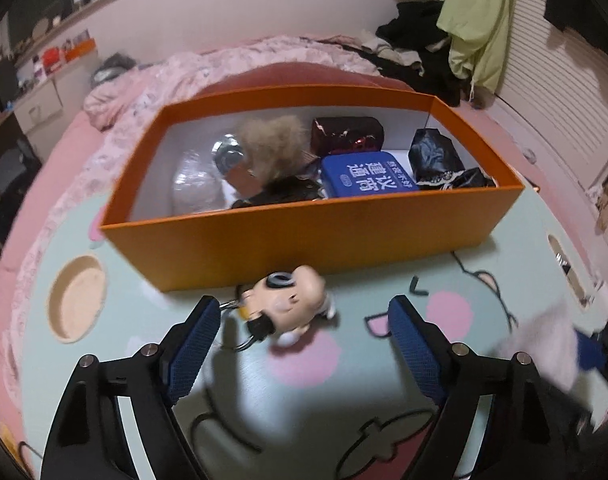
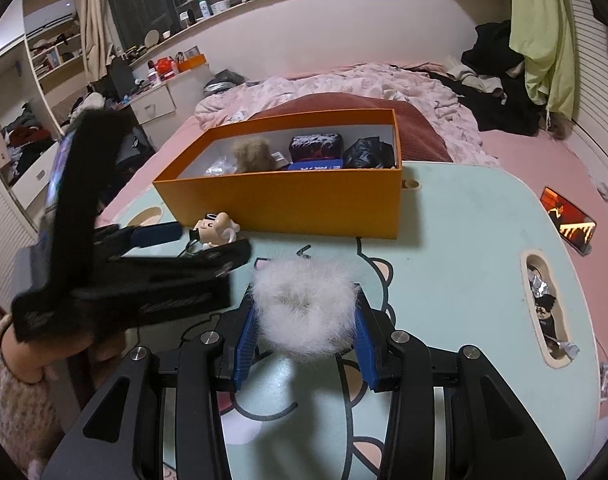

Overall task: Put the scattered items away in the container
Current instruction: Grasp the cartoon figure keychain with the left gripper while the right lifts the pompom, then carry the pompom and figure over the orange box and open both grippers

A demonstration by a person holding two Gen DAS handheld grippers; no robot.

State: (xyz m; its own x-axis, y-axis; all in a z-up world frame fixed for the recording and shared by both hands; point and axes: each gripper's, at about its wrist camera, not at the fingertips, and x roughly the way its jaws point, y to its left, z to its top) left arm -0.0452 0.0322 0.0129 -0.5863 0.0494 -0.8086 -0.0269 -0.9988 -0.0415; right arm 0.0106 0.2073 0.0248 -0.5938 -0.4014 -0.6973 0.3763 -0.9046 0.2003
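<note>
Orange box (image 1: 304,236) stands on table (image 2: 464,240) | left claw (image 1: 304,316) low, wide open around figurine keychain (image 1: 287,304) beside box | right claw (image 2: 304,320) level, clamped on white fur pompom (image 2: 304,304)

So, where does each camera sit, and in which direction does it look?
Left wrist: on the open left hand-held gripper, facing the cartoon figure keychain and orange cardboard box.
Right wrist: on the right hand-held gripper, holding a white fluffy pom-pom; the left one shows too.
Both share box, keychain, pale green table.
</note>
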